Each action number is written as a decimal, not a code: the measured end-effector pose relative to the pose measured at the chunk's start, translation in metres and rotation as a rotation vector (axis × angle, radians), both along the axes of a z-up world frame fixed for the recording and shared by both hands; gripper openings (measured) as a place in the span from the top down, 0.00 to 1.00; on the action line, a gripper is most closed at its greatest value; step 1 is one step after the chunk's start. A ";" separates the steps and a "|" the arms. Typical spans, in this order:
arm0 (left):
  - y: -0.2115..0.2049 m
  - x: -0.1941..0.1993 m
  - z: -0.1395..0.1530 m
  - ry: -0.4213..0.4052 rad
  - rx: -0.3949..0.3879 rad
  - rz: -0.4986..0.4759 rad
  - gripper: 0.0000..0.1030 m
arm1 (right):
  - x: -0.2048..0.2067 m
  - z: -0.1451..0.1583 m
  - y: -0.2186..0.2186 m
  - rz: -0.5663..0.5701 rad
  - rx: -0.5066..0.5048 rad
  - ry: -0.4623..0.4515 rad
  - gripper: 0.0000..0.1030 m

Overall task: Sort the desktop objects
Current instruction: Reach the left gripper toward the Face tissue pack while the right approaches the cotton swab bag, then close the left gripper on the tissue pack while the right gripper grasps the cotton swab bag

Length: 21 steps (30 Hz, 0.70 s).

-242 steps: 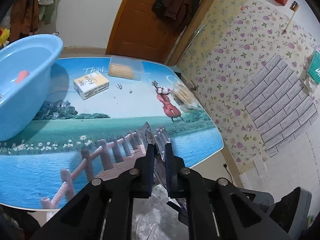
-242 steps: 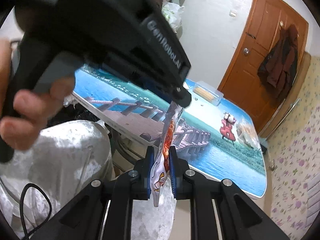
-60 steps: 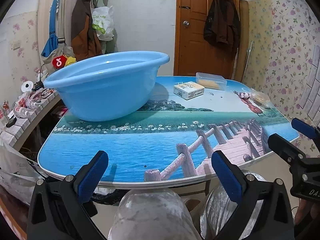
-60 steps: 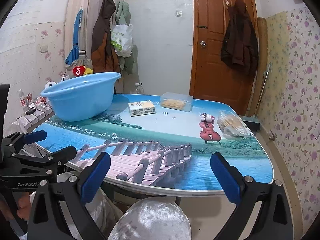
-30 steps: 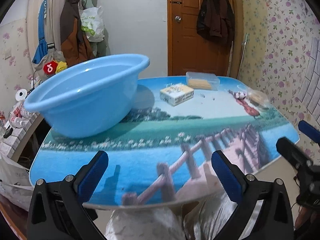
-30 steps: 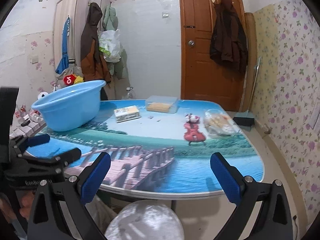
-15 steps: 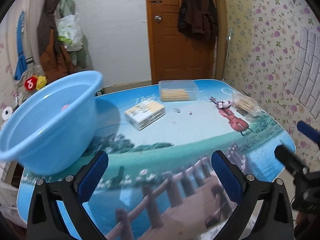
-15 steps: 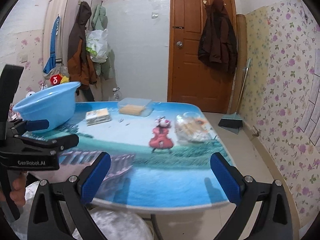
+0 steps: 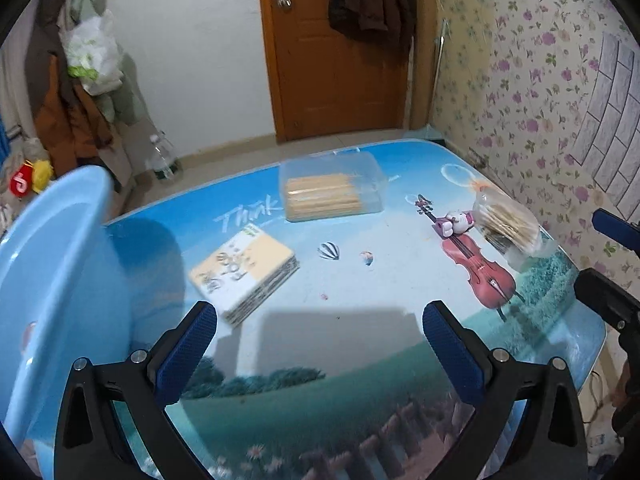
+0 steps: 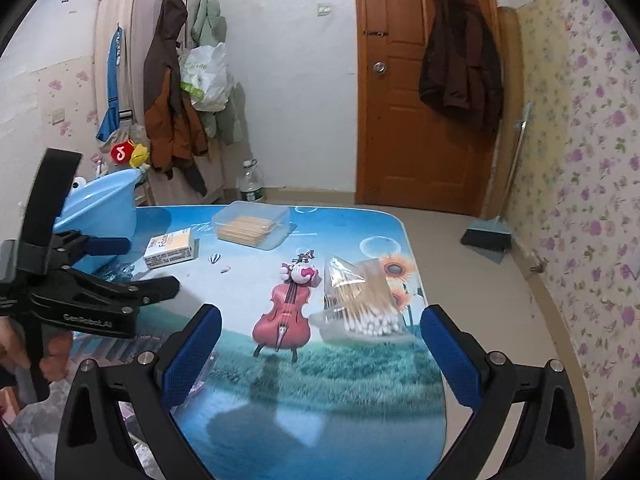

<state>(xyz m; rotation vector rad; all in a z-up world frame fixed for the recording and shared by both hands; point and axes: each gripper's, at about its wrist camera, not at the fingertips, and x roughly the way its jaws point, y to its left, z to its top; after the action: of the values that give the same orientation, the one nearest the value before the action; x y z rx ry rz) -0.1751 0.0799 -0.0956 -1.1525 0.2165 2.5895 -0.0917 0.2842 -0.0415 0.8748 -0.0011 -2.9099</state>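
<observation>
**Both grippers wide over the glossy table**

At your far left sat the basin (image 9: 48,280), smooth pale-blue plastic with a rounded, rolled rim, resting on the table (image 9: 360,344), whose slick printed top showed a lake and meadow scene. Just right of the basin lay the box (image 9: 245,274), a flat rectangular card pack, cream and white, skewed on the surface. Your left gripper (image 9: 320,338) hovered above the table with its jaws spread wide and nothing between them; its pads (image 9: 186,354) were blue and finely ribbed on black plastic arms. Behind it stood the tub (image 9: 332,190), clear and rectangular with rounded corners, holding a layer of thin wooden sticks. Further right lay the bag (image 10: 362,300), crinkled clear film bulging with white-tipped cotton swabs, beside the printed red violin. Your right gripper (image 10: 320,340) also stood fully open and empty, low over the table's near right part, with the bag just beyond its right finger.
</observation>
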 end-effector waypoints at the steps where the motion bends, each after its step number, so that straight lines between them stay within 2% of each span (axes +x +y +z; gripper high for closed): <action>1: 0.000 -0.003 -0.001 -0.009 0.001 0.000 0.00 | -0.005 0.000 0.002 0.008 -0.001 -0.008 0.02; 7: 0.004 -0.025 -0.006 -0.055 -0.011 0.002 0.00 | -0.036 -0.005 0.013 0.024 -0.060 -0.101 0.03; 21: 0.004 -0.058 -0.009 -0.077 -0.037 0.014 0.00 | -0.072 -0.014 0.006 0.049 -0.041 -0.162 0.03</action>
<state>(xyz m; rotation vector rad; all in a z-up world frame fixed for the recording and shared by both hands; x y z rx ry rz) -0.2328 0.0839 -0.1042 -1.2677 0.2420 2.5577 -0.1640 0.2905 -0.0553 1.0843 -0.0513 -2.7759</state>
